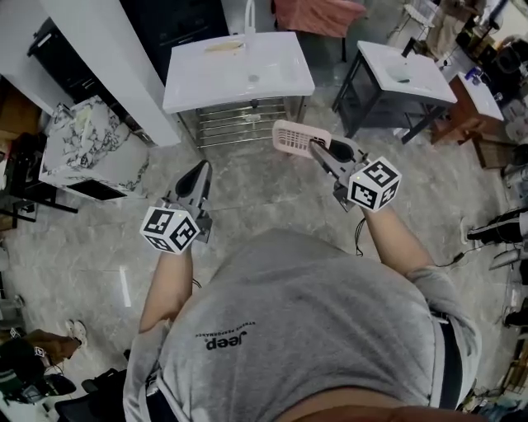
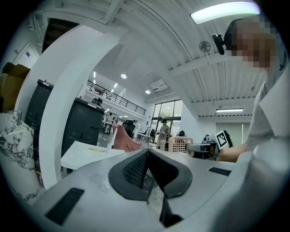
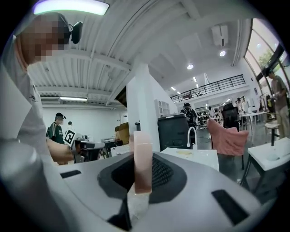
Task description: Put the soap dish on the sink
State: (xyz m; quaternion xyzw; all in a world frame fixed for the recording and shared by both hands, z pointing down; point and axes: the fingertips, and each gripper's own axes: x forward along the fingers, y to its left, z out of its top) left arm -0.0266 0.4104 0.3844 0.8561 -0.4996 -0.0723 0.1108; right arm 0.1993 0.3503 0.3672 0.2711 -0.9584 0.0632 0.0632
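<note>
A grey marble-look floor [image 1: 82, 247], a white sink [image 1: 190, 92], and the pink soap dish [image 1: 299, 137] in our right gripper [image 1: 318, 148].

The sink stands on a metal rack [image 1: 239, 124]. A pale yellow thing [image 1: 224, 47] lies at its back edge, beside the faucet [image 1: 249, 16]; we cannot tell what it is. The soap dish is pale pink, oblong with rounded corners, and has many narrow slots. The jaws of our right gripper are clamped on one short end of it. The dish hangs over the floor, near the front right corner of the sink, and does not touch it. Our left gripper [image 1: 201, 169] has its jaws pressed together. On our grey T-shirt [image 1: 305, 297] we read "Jeep" [image 1: 226, 342].
</note>
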